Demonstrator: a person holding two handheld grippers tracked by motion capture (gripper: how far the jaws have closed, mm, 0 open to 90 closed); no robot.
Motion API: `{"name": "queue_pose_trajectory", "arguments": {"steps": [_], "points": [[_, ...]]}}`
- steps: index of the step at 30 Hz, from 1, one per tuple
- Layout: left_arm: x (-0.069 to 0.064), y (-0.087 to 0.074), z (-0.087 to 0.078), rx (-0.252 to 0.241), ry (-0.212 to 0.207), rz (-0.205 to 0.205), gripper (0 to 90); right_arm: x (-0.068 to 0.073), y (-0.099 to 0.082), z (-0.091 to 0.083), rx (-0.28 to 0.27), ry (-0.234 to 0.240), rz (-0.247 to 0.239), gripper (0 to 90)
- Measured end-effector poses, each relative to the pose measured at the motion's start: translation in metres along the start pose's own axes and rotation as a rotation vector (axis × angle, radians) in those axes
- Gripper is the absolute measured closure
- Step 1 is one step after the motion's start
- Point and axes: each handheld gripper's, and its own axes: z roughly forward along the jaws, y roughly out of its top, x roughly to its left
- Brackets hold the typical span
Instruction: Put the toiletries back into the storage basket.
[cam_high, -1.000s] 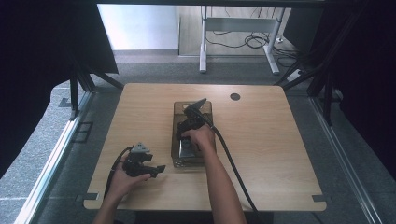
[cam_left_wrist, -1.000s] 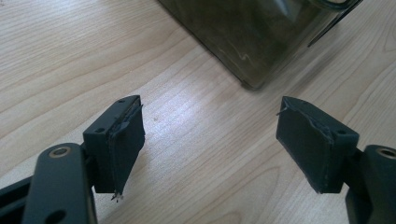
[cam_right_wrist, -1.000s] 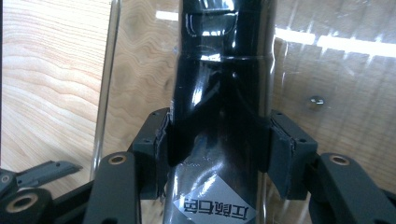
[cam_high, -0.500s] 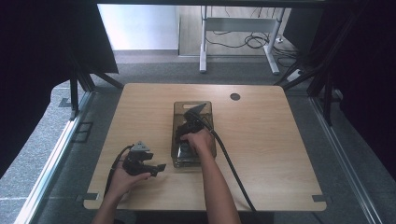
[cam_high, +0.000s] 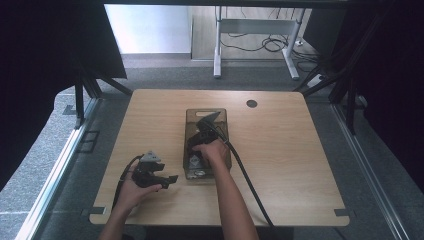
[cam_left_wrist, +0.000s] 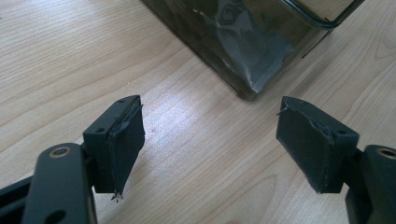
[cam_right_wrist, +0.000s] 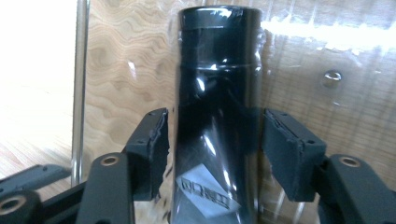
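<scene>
Black bottle (cam_right_wrist: 217, 126) lies in the tinted bin (cam_high: 191, 120) at table (cam_high: 300, 165) centre. Right gripper (cam_right_wrist: 212, 154) straddles it, jaws just opening, pads barely clear. Best lifted straight up, clear of the bin walls. Left gripper (cam_left_wrist: 210, 149) wide, empty, near the front-left edge.

Glossy black bottle (cam_right_wrist: 217, 126), white-grey label; smoky transparent bin (cam_high: 191, 120); pale wood-grain table (cam_high: 290, 150); black fingers (cam_left_wrist: 123, 140).
</scene>
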Motion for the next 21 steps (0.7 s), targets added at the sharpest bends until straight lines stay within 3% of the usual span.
{"name": "queue_pose_trajectory", "arguments": {"steps": [6,13,18,21], "points": [[-0.001,0.000,0.001,0.004,0.001,0.003,23.8,-0.002,-0.001,-0.013,-0.011,-0.012,-0.023,41.6],[0.000,0.000,0.001,0.000,0.008,-0.002,23.8,0.001,-0.006,-0.026,-0.042,-0.008,-0.106,41.3],[0.001,-0.001,0.003,0.006,0.018,0.000,23.8,0.004,-0.010,-0.037,-0.065,-0.014,-0.193,41.4],[0.002,-0.002,0.003,0.007,0.024,-0.005,23.9,0.005,-0.015,-0.046,-0.093,-0.021,-0.285,41.6]]}}
